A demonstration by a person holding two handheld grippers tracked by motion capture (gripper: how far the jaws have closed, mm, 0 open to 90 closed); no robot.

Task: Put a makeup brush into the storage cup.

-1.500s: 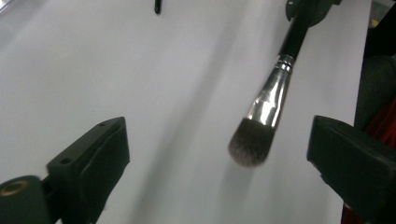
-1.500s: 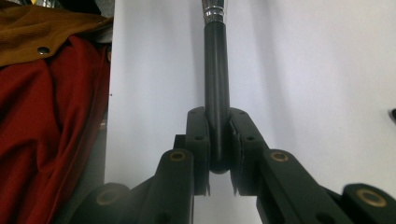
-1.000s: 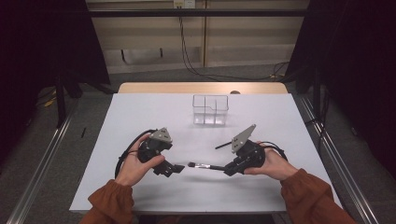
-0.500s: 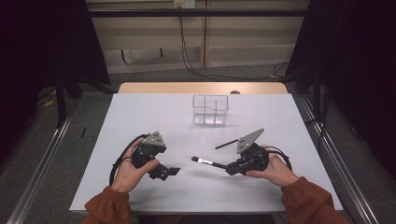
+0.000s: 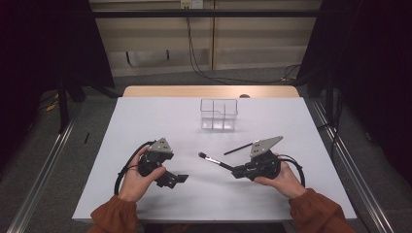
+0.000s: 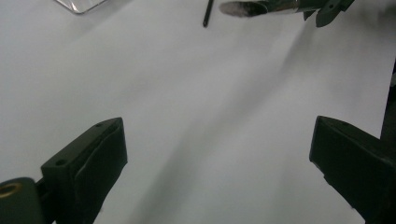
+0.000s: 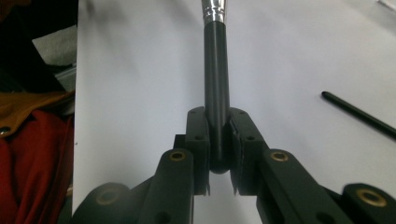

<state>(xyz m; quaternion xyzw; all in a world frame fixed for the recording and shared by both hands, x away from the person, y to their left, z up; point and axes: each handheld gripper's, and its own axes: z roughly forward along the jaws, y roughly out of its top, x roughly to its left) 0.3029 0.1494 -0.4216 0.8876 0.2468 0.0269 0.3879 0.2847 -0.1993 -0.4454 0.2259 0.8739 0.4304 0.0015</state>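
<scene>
Right gripper view showed your right gripper [image 7: 218, 140] jaws pinching the makeup brush [image 7: 216, 84] handle; your left gripper [image 6: 219, 154] jaws stood spread, seemingly over bare tabletop [image 6: 187, 93].

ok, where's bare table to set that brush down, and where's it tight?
Free: the wide white stretch left of the clear divided container, above the left gripper; also the near strip between both hands. Free too: the far right corner beside the container. Tight: around the right gripper, shut on the makeup brush, with a thin black stick just beyond it.
</scene>
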